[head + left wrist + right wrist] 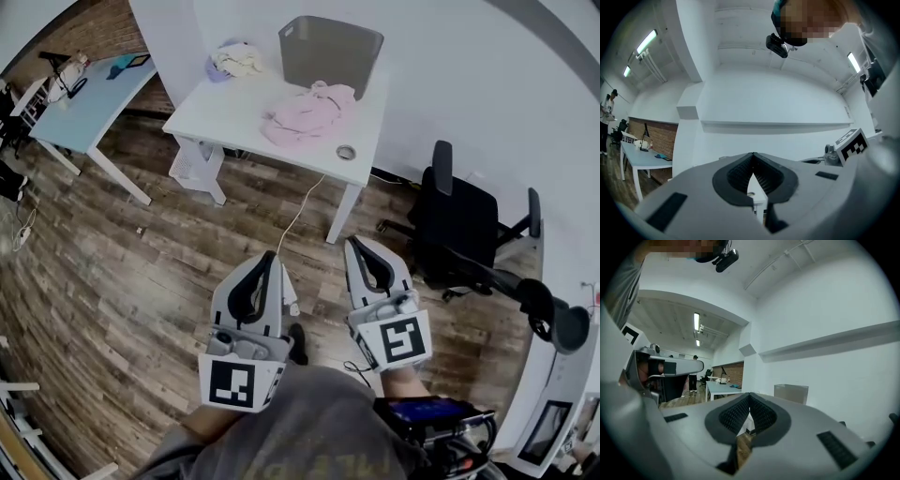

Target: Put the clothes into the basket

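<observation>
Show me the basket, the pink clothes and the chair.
basket (330, 58), head view, front wall.
pink clothes (307, 117), head view, middle of the pile.
chair (457, 227), head view, seat.

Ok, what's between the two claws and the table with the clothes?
Wood floor, crossed by a white cable hanging from the table; the head view shows it.
</observation>
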The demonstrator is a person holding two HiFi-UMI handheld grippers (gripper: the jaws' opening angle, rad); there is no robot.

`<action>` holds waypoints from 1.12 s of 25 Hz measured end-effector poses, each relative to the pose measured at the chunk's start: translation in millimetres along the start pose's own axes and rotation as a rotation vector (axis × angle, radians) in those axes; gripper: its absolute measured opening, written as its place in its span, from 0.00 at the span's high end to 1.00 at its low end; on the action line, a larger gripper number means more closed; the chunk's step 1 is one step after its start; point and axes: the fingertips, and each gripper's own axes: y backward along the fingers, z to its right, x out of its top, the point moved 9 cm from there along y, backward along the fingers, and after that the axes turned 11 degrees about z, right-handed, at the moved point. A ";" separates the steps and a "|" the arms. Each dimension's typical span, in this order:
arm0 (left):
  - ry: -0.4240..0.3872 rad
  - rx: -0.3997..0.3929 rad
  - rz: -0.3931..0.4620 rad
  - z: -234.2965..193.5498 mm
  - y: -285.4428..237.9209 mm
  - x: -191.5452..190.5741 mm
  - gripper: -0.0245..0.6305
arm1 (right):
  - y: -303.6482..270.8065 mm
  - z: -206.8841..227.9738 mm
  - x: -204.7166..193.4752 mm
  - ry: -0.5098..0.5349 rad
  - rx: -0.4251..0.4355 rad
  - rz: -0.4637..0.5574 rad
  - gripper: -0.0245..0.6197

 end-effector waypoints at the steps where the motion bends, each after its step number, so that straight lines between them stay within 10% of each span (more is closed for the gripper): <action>1: 0.000 0.001 0.006 -8.1 -6.4 -0.2 0.95 | -10.0 1.1 0.3 0.007 0.006 0.008 0.95; 28: -0.047 0.002 -0.059 -106.2 -203.3 -76.6 0.95 | -200.2 140.6 -63.6 -0.019 -0.067 -0.007 0.95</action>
